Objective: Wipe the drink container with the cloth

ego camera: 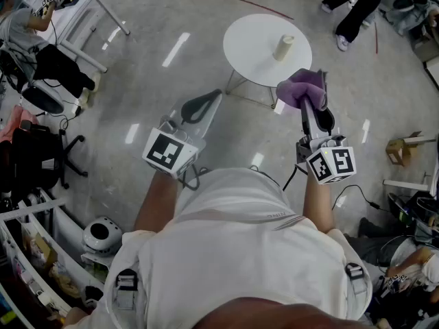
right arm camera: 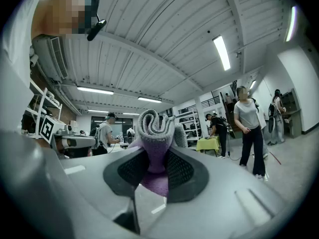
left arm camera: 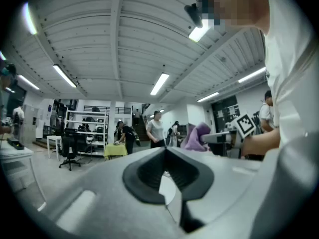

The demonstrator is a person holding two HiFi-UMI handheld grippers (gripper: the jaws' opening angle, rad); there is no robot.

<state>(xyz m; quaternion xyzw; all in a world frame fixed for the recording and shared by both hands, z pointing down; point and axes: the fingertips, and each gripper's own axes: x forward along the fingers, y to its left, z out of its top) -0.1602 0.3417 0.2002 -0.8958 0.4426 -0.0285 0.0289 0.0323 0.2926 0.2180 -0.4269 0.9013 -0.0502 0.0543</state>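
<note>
A pale cream drink container [ego camera: 282, 47] stands on a small round white table [ego camera: 254, 46] ahead of me on the floor. My right gripper [ego camera: 310, 96] is shut on a bunched purple cloth [ego camera: 302, 88], held level in the air short of the table; the cloth [right arm camera: 155, 133] bulges out between the dark pads. My left gripper [ego camera: 203, 105] is shut and holds nothing, its pads [left arm camera: 149, 176] meeting at the tip. It hovers level, left of the right one. In the left gripper view the cloth [left arm camera: 197, 136] shows off to the right.
A white desk [ego camera: 82, 16] and black office chairs [ego camera: 41, 156] stand at the left, with a shelf [ego camera: 27, 252] and a white helmet-like object [ego camera: 101, 235] near my feet. A person [ego camera: 357, 5] stands beyond the table. Cardboard [ego camera: 398, 149] and cables lie on the right.
</note>
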